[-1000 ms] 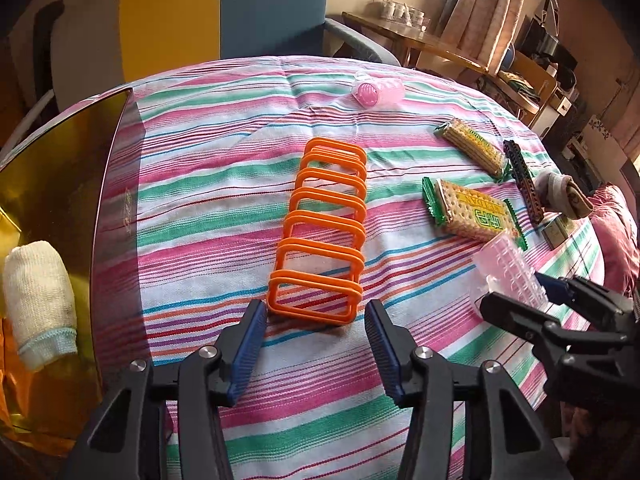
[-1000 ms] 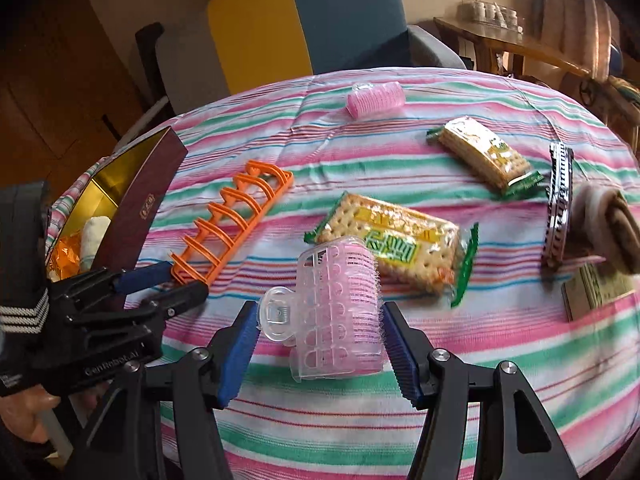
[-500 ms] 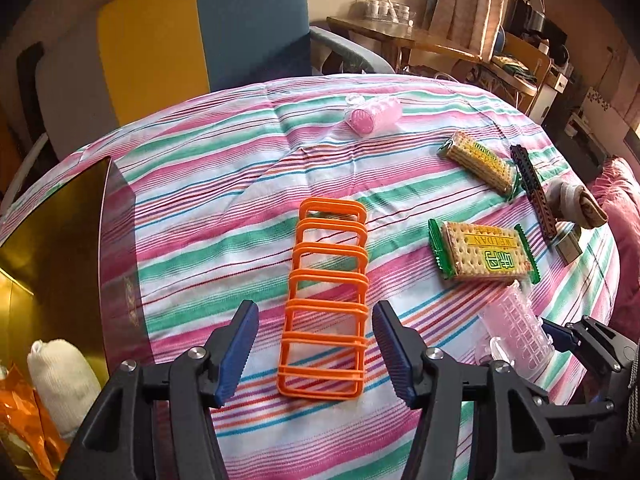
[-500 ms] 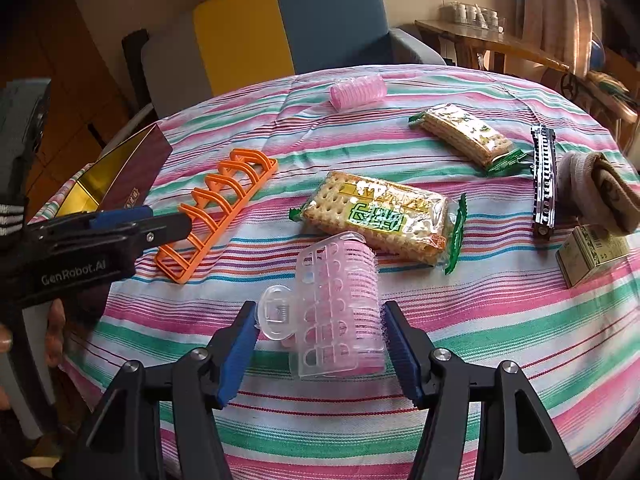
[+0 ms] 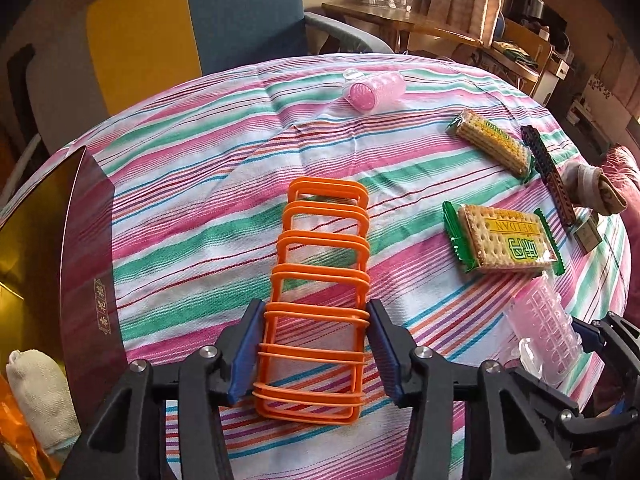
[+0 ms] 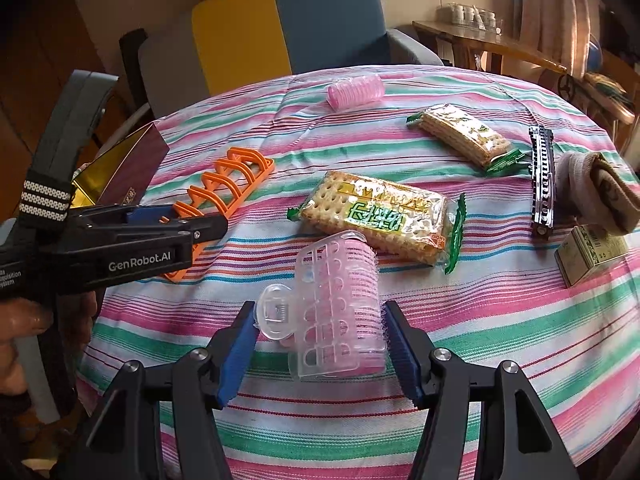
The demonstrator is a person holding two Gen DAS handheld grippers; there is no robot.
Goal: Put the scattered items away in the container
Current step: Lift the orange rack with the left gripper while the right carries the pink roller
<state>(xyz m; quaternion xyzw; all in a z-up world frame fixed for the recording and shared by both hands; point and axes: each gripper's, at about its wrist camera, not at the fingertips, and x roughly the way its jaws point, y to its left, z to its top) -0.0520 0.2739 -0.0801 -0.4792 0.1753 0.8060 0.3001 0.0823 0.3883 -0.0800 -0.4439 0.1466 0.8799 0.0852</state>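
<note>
An orange plastic rack (image 5: 320, 292) lies on the striped tablecloth. My left gripper (image 5: 314, 344) is open with its fingers on both sides of the rack's near end; it also shows in the right wrist view (image 6: 188, 226). A pink hair roller with a clear clip (image 6: 340, 308) lies between the open fingers of my right gripper (image 6: 320, 344), and shows in the left wrist view (image 5: 544, 332). The dark red box with gold lining (image 5: 52, 264) stands at the left and holds a white rolled sock (image 5: 40, 396).
On the cloth lie a second pink roller (image 5: 374, 90), two cracker packs (image 6: 376, 216) (image 6: 464, 134), a dark studded bar (image 6: 542, 178), a rolled sock (image 6: 596, 192) and a small box (image 6: 592, 254). A blue and yellow chair (image 5: 192, 24) stands behind the table.
My left gripper has moved forward, so its fingers now straddle the rack's near end. My right gripper has stayed around the pink roller.
</note>
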